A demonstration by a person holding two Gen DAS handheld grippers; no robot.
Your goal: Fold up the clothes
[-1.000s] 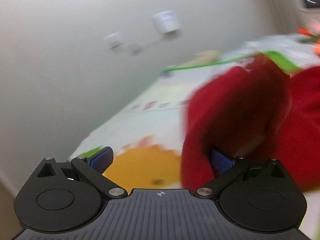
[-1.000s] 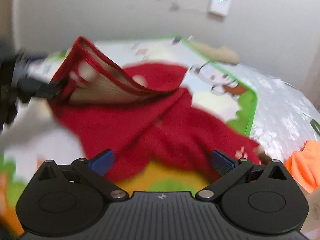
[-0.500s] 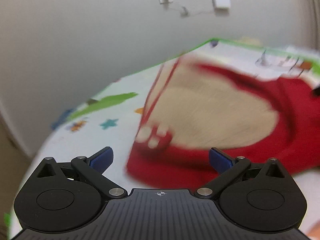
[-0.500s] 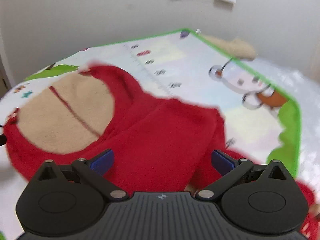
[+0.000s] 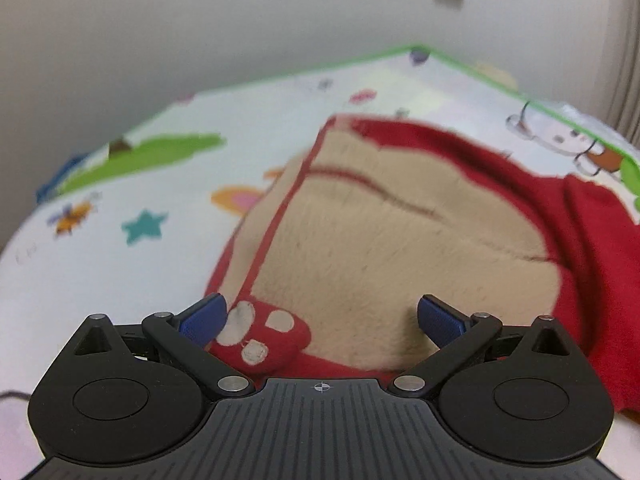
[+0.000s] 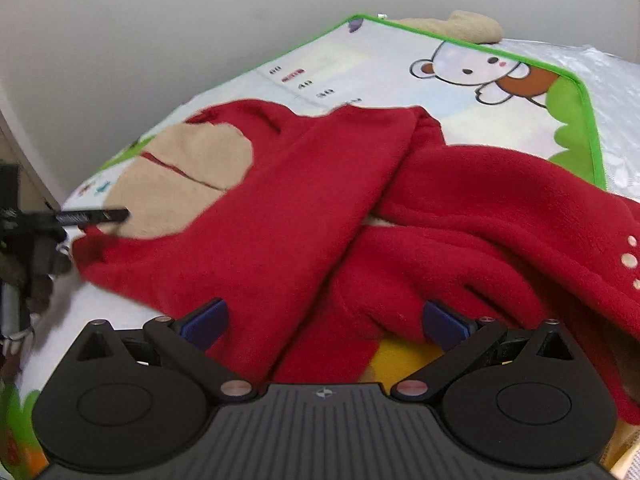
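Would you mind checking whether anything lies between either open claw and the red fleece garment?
Nothing visible does. The left claw and right claw are both open directly over the red fleece garment, with no other item between.

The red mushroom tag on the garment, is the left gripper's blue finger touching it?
Cannot tell. In the left wrist view the blue finger overlaps the mushroom tag, but no contact shows plainly.

Red fleece garment (image 6: 320,208) with beige panel; green-edged cartoon-print mat (image 6: 576,92).

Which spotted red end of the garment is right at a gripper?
The spotted mushroom-like tip touching the open left gripper, next to its left finger. The other spotted end lies off right of the right gripper.
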